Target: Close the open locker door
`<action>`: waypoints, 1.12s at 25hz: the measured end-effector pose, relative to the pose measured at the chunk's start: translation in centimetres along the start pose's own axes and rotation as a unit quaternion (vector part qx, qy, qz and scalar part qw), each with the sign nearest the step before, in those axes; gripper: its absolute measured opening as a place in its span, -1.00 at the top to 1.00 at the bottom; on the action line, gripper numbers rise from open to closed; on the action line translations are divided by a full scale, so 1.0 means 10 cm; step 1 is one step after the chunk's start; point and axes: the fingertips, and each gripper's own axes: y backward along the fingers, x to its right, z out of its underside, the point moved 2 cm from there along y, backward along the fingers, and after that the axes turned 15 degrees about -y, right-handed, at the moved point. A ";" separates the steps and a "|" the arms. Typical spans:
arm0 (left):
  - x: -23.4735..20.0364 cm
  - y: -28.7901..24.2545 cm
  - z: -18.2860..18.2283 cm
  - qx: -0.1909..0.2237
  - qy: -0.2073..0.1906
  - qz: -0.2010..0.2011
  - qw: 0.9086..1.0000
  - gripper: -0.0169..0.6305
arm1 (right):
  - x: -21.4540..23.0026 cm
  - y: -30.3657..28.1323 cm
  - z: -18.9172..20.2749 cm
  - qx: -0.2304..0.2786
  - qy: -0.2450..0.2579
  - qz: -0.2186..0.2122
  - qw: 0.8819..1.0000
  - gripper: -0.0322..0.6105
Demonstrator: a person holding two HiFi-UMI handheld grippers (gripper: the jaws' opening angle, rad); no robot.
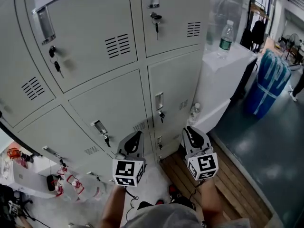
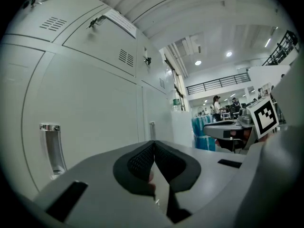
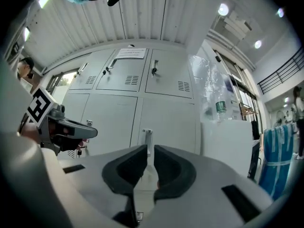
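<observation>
A bank of grey lockers (image 1: 109, 99) fills the head view, and every door I can see lies flush with its frame. My left gripper (image 1: 136, 136) points level at the lower lockers, its jaws closed tip to tip with nothing between them. In the left gripper view (image 2: 154, 145) a door with a chrome handle (image 2: 52, 148) stands at the left. My right gripper (image 1: 191, 129) is level beside it. In the right gripper view (image 3: 147, 151) its jaws leave a narrow empty slit, lined up with a door handle (image 3: 147, 137) further off.
A white cabinet (image 1: 223, 75) with a water bottle (image 1: 226, 36) on top stands right of the lockers. A blue wrapped bundle (image 1: 268, 82) is beyond it. Wooden planks (image 1: 228, 186) lie underfoot. Bottles and clutter (image 1: 66, 184) sit at lower left. Keys (image 1: 156, 23) hang from several locks.
</observation>
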 end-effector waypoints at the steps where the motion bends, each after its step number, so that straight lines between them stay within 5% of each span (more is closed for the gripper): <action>1: 0.03 0.05 0.00 0.002 -0.001 0.006 1.000 0.88 | -0.04 0.09 0.02 0.001 -0.001 0.008 1.000 0.75; 10: 0.27 0.46 0.16 0.002 0.005 0.044 0.999 0.88 | -0.33 0.70 0.28 -0.003 -0.007 0.049 0.999 0.81; 28: 0.24 0.75 0.06 0.020 0.000 0.041 0.999 0.88 | -0.54 0.86 0.20 0.010 0.001 0.050 0.999 0.85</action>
